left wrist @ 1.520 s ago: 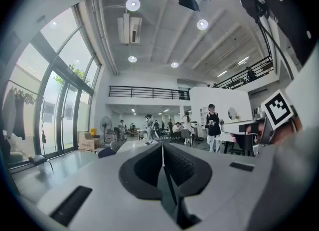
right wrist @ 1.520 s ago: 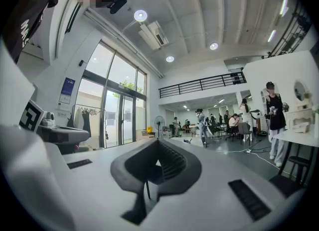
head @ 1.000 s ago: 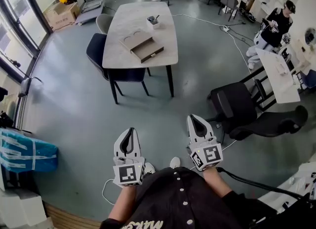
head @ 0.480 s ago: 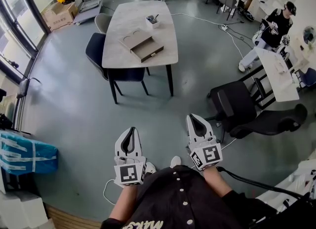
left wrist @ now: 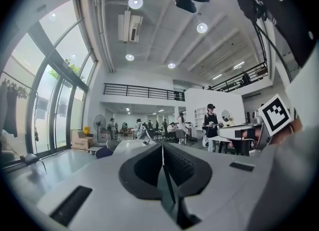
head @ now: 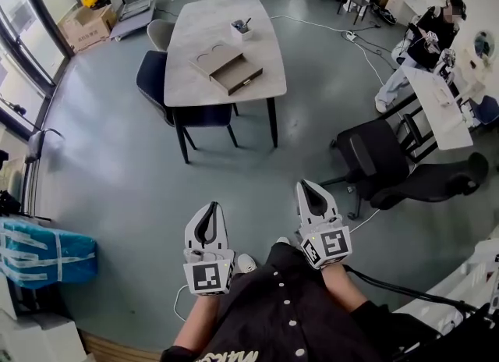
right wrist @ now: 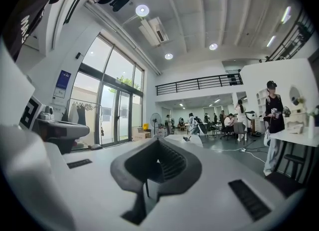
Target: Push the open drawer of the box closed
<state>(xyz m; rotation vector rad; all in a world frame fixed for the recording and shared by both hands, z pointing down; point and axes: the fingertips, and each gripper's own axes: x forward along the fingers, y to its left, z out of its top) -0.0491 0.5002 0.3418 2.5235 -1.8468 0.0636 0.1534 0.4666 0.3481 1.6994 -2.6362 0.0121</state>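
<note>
A flat tan box (head: 212,59) lies on the marble-topped table (head: 257,56), far ahead of me across the floor. Its dark brown drawer (head: 240,78) sticks out toward the table's near right side. My left gripper (head: 210,208) and right gripper (head: 305,186) are held close to my body, both pointing toward the table and well short of it. In the left gripper view the left gripper (left wrist: 162,147) has its jaws pressed together with nothing between them. The right gripper (right wrist: 158,141) looks the same in the right gripper view.
A small tray of pens (head: 241,30) stands on the table's far end. Dark chairs (head: 156,79) are tucked in at its left side. A black office chair (head: 376,161) stands to the right, a blue bag (head: 43,248) at the left. People sit at desks at the far right.
The head view has shifted a little, and the table and office chair sit slightly differently in the frame. Both grippers stay shut and in the same place before my body.
</note>
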